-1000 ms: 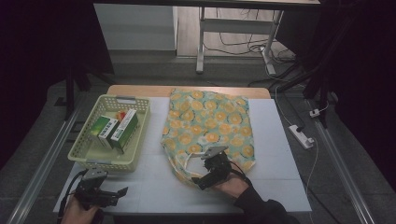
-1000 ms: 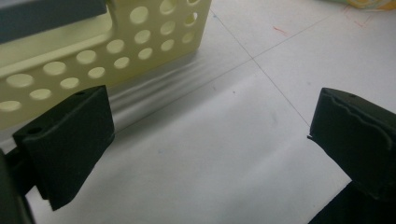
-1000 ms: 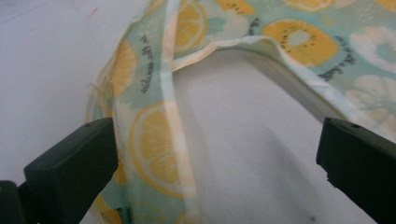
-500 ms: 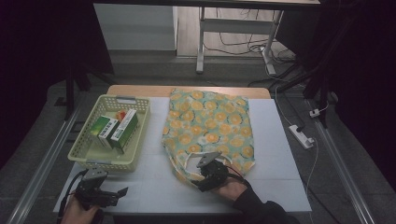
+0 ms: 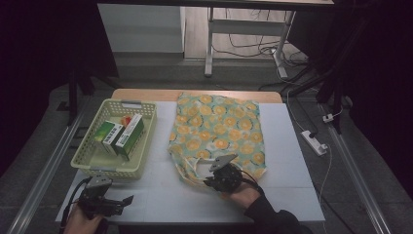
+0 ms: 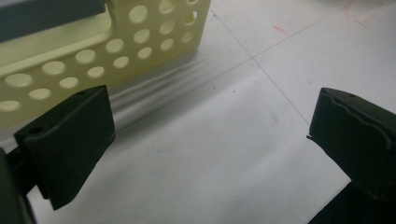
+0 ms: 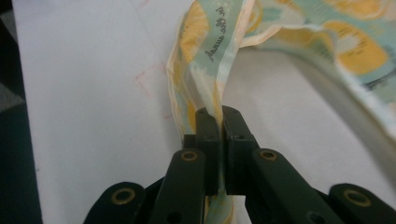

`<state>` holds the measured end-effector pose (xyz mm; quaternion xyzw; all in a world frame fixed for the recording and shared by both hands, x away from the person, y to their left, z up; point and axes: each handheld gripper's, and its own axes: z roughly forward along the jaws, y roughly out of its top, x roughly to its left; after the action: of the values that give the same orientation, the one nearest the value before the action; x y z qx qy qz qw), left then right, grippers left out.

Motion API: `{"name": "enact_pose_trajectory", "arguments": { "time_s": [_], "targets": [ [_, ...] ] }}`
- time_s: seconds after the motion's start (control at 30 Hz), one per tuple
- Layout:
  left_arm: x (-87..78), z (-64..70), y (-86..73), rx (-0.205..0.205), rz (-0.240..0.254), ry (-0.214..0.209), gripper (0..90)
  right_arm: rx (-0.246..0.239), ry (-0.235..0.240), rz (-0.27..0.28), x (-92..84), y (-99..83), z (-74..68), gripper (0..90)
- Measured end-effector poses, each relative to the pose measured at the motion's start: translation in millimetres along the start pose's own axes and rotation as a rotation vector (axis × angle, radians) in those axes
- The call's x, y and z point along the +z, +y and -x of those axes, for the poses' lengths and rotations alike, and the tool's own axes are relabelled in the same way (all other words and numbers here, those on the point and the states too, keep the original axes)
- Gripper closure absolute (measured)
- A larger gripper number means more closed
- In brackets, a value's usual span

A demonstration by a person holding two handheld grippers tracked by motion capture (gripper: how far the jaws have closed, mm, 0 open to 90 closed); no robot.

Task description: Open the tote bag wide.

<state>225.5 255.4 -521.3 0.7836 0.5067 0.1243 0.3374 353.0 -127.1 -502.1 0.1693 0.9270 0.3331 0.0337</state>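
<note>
The right tongs (image 7: pixel 219 140) have just closed on the bag's handle (image 7: pixel 205 70), and the bag (image 5: pixel 219 126) stretches away from them, while the left tongs (image 6: pixel 210 140) gape wide by the basket (image 6: pixel 116 51).

Box labels (image 5: pixel 118 135) too small — bag handle (image 7: pixel 205 60) runs off-frame.

Lab, dark curtains (image 5: pixel 44 48), floor cables (image 5: pixel 253 46), rail frame (image 5: pixel 39 170)
</note>
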Motion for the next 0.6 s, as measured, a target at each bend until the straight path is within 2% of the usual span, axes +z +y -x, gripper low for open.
{"name": "enact_pose_trajectory", "arguments": {
  "time_s": [0.23, 0.43, 0.5, 0.53, 0.57, 0.6],
  "targets": [
    [0.1, -0.1, 0.0, -0.001, 0.000, 0.000, 0.8, 0.033, 0.009, 0.045, -13.0, 2.3, 10.0, 87.2],
    [0.1, -0.5, 0.1, -0.004, 0.000, -0.002, 0.9, 0.040, -0.036, 0.074, -27.4, 11.1, 22.6, 87.7],
    [0.0, -0.8, 0.0, -0.006, -0.001, -0.004, 0.9, 0.040, -0.061, 0.080, -30.3, 17.1, 30.6, 88.1],
    [-0.1, -0.9, 0.0, -0.007, 0.000, -0.005, 0.9, 0.044, -0.080, 0.082, -31.6, 23.3, 42.0, 88.3],
    [-0.2, -0.9, 0.0, -0.007, 0.000, -0.004, 0.9, 0.044, -0.080, 0.082, -31.6, 23.3, 42.0, 88.3],
    [-0.1, -1.0, -0.1, -0.008, 0.001, -0.004, 0.9, 0.058, -0.096, 0.082, -31.1, 28.5, 55.0, 88.4]
  ]
}}
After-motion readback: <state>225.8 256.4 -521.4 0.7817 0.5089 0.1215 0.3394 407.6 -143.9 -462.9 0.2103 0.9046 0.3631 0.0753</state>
